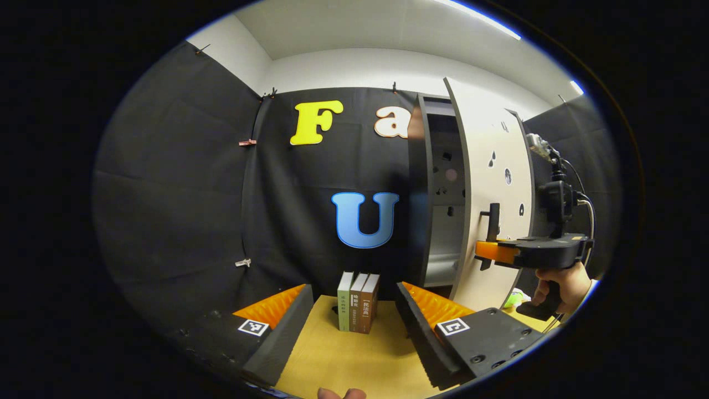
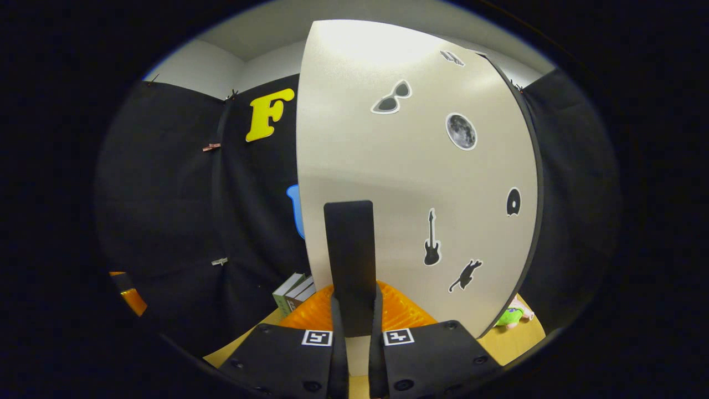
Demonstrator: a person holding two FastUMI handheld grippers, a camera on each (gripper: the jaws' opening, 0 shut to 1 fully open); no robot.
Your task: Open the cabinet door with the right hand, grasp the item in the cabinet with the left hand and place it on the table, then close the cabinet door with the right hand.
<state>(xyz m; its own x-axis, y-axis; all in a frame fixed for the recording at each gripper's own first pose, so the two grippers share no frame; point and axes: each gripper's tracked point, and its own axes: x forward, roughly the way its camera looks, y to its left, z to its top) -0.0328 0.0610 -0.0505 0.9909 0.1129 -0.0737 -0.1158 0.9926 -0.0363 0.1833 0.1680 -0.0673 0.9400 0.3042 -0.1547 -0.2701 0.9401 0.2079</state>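
The white cabinet door (image 1: 490, 166) stands partly open, showing the dark cabinet inside (image 1: 443, 194) with a pale shelf low down; I cannot make out an item in there. My right gripper (image 2: 355, 318) is shut on the door's upright black handle (image 2: 349, 249), with both fingers pressed on its lower end. The left gripper view shows that same gripper (image 1: 487, 252) at the handle (image 1: 493, 213), held by a hand (image 1: 562, 282). My left gripper (image 1: 353, 288) hangs open over the table (image 1: 343, 360), left of the cabinet, with nothing between its fingers.
Three upright books (image 1: 359, 302) stand on the table just beyond the left gripper's fingertips and also appear at the left of the door (image 2: 293, 291). A small green toy (image 2: 509, 316) lies on the table by the door's lower right edge. Stickers dot the door front (image 2: 415, 166).
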